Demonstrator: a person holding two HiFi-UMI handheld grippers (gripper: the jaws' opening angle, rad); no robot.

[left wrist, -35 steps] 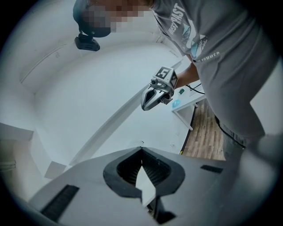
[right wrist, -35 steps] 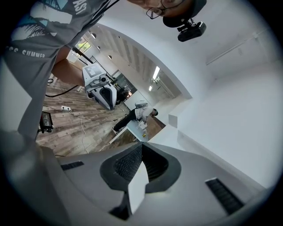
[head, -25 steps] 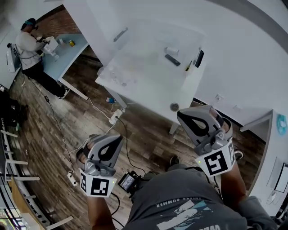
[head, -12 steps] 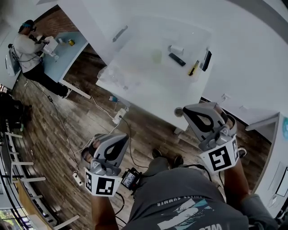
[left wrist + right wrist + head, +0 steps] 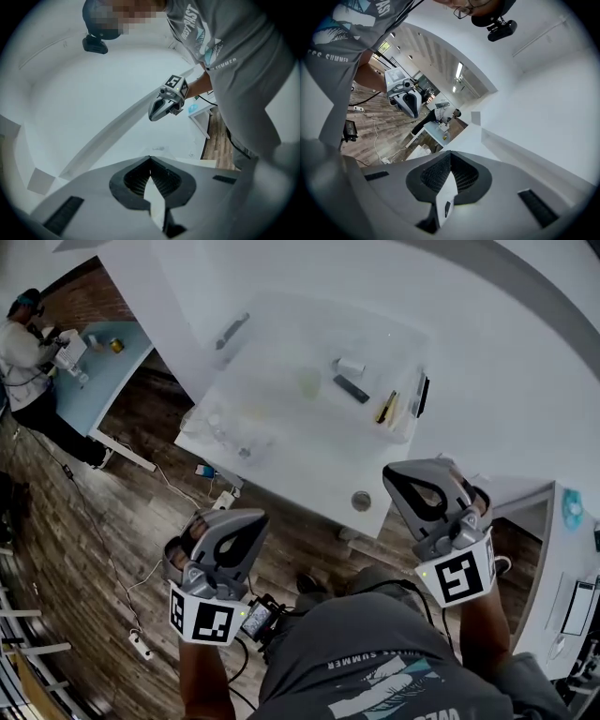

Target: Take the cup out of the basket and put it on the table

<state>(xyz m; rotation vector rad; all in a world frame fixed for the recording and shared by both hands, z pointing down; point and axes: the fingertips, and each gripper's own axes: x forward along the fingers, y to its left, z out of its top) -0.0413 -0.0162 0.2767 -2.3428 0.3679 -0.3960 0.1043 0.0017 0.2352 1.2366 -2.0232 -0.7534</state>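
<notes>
Left hand-held gripper: jaws closed, empty, on the near side, short of the counter.
Right hand-held gripper: jaws closed, empty, just beside the counter's near right corner.
Cup: pale, faint, apparently inside a clear basket, mid-counter.
Handling: probably light, stiff, smooth; pinch one wall at the rim, gently.
Reach: the jaws must open before any grasp.

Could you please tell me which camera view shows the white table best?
The head view: it looks down on the white table, showing nearly its whole top. The right gripper view catches at most a white corner, and the left gripper view shows nothing recognisable of it.
</notes>
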